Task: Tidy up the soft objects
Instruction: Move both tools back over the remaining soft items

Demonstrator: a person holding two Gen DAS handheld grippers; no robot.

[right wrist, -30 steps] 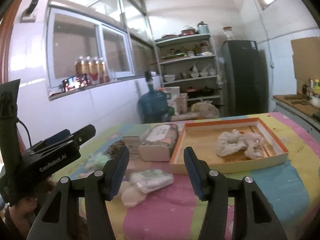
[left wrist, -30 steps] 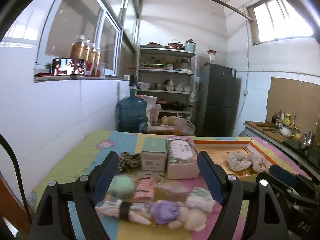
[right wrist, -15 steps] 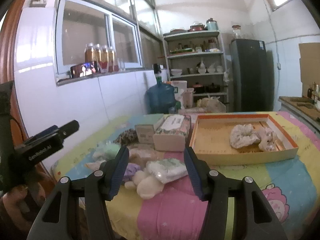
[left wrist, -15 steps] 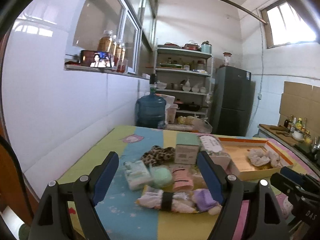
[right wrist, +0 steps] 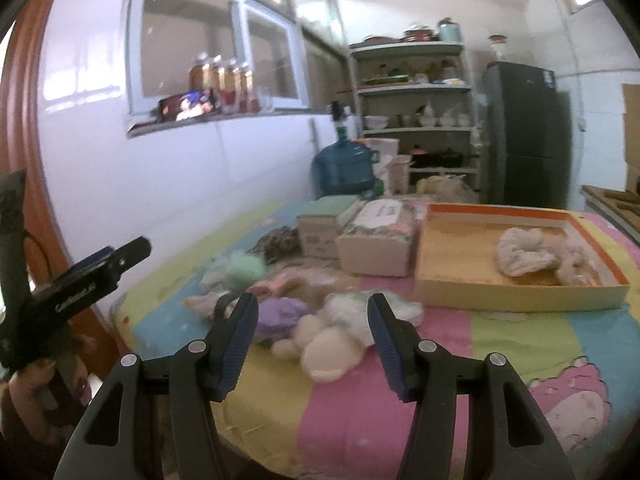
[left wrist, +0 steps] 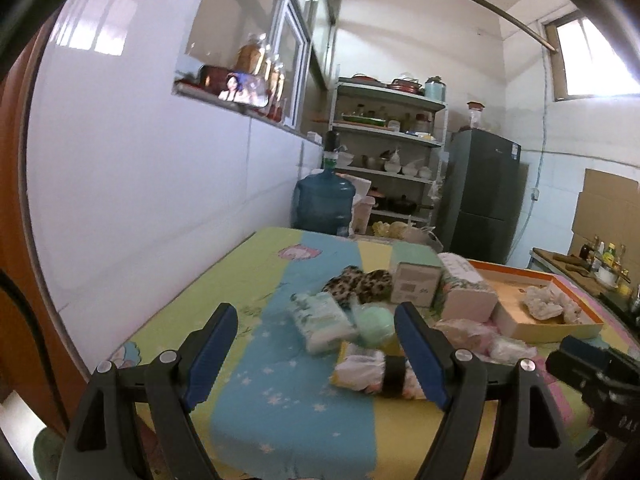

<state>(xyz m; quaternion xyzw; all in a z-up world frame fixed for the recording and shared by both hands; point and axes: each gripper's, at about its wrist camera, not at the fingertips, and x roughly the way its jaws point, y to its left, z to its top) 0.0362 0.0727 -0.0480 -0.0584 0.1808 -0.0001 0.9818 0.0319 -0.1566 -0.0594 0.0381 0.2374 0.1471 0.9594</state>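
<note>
The table (left wrist: 248, 360) in its striped cartoon cloth reaches the white wall on the left. At its far right, the orange-rimmed tray (right wrist: 520, 294) holds a white fluffy scrunchie (right wrist: 524, 254). Left gripper (left wrist: 316, 346) hovers level over bare blue cloth, jaws wide, holding nothing. Right gripper (right wrist: 312, 336) hovers likewise, spread and unloaded, facing the cream plush toy (right wrist: 324, 346) in the near pile

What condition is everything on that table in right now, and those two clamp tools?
left gripper: open, empty, off the table.
right gripper: open, empty.
orange tray: lidless, holds white fluffy cloth.
tissue box: lying flat beside tray.
green ball: loose in the pile.
cream plush: lying loose.
</note>
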